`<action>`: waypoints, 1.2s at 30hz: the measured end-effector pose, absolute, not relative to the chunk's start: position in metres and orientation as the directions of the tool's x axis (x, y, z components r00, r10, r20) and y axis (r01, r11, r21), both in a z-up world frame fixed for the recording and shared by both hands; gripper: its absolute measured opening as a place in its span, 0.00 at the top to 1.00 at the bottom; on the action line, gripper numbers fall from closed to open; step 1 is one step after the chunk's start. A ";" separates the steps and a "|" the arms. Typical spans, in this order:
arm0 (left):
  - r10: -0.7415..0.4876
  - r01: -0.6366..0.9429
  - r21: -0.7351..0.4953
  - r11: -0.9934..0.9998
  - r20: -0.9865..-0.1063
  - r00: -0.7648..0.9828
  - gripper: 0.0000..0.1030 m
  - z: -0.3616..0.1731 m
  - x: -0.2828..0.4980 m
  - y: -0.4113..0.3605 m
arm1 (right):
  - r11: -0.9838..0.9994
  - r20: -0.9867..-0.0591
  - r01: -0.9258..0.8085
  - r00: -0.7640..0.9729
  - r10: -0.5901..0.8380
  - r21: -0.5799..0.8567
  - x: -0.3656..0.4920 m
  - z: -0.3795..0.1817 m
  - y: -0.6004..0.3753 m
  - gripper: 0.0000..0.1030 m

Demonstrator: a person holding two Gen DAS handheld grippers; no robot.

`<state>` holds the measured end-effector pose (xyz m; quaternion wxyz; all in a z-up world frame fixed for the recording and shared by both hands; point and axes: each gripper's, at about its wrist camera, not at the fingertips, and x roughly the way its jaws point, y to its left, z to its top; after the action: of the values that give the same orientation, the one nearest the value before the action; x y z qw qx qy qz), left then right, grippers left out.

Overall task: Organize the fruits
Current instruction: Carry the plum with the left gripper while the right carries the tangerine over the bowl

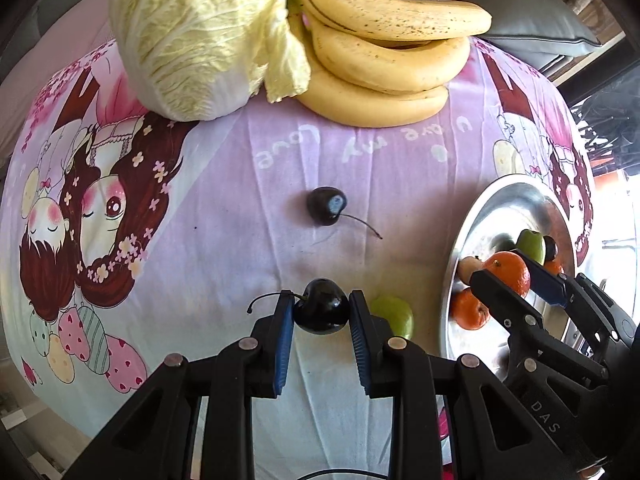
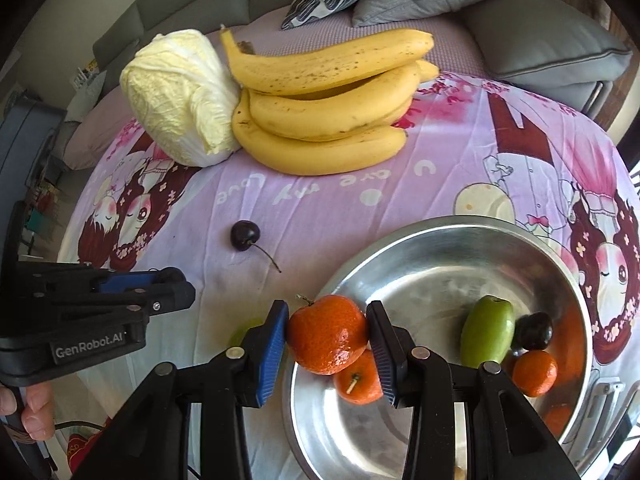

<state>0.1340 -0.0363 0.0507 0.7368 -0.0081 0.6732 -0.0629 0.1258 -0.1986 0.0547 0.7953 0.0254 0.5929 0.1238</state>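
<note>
Left gripper [image 1: 320,312] points down over the cloth [image 1: 240,184], jaws clamped on a dark cherry [image 1: 320,310], its stem [image 1: 266,298] curling out to the left past the blue pad. That cherry hangs above the cloth, just beside a green fruit [image 1: 394,314] lying on the cloth behind the right finger. A second cherry [image 1: 326,206] sits alone on the cloth further up, stem trailing right, well apart from everything else.

Right gripper [image 2: 327,334] has its jaws pressed on a mandarin [image 2: 327,334], one pad on each side, and holds it over the near rim of the steel bowl [image 2: 440,248]. Directly under it, inside the bowl, lies another mandarin [image 2: 360,382] with its stalk end up. Further right in the bowl: a green fruit [image 2: 486,330] standing on end, a dark cherry [image 2: 534,330] touching it, and a small mandarin [image 2: 534,372] just below the cherry.

At the far edge of the cloth, the bananas [image 2: 324,108] lie in a bunch, touching the cabbage [image 2: 180,96] on their left. Grey cushions [image 2: 540,40] sit behind. A thumb [image 2: 36,412] shows at the lower left of the right view, on the left gripper's handle
</note>
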 end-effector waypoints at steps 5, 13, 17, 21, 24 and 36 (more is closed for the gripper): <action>-0.116 0.115 -0.107 0.988 -0.990 0.082 0.72 0.057 0.140 -0.073 | 0.978 -0.938 -0.086 0.278 0.208 0.191 0.129 0.056 -0.232 0.59; -0.158 0.150 -0.145 0.978 -0.984 0.080 0.72 0.050 0.150 -0.111 | 0.980 -0.936 0.049 0.309 0.171 0.195 0.130 0.059 -0.286 0.59; -0.159 0.172 -0.144 0.975 -0.984 0.080 0.72 0.049 0.156 -0.131 | 0.976 -0.934 0.109 0.327 0.146 0.191 0.129 0.060 -0.309 0.59; -0.175 0.187 -0.158 0.970 -0.982 0.076 0.72 0.055 0.154 -0.126 | 0.971 -0.931 0.137 0.338 0.141 0.196 0.128 0.061 -0.321 0.59; -0.183 0.192 -0.167 0.967 -0.981 0.067 0.72 0.062 0.149 -0.126 | 0.971 -0.930 0.146 0.343 0.129 0.188 0.129 0.062 -0.324 0.59; -0.194 0.172 -0.183 0.968 -0.980 0.051 0.72 0.040 0.158 -0.147 | 0.974 -0.932 0.135 0.340 0.126 0.181 0.138 0.051 -0.324 0.58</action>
<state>0.1582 -0.1466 0.0396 0.7250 -0.0080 0.6770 -0.1263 0.1381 -0.3240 0.0507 0.8106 0.1137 0.5744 -0.0030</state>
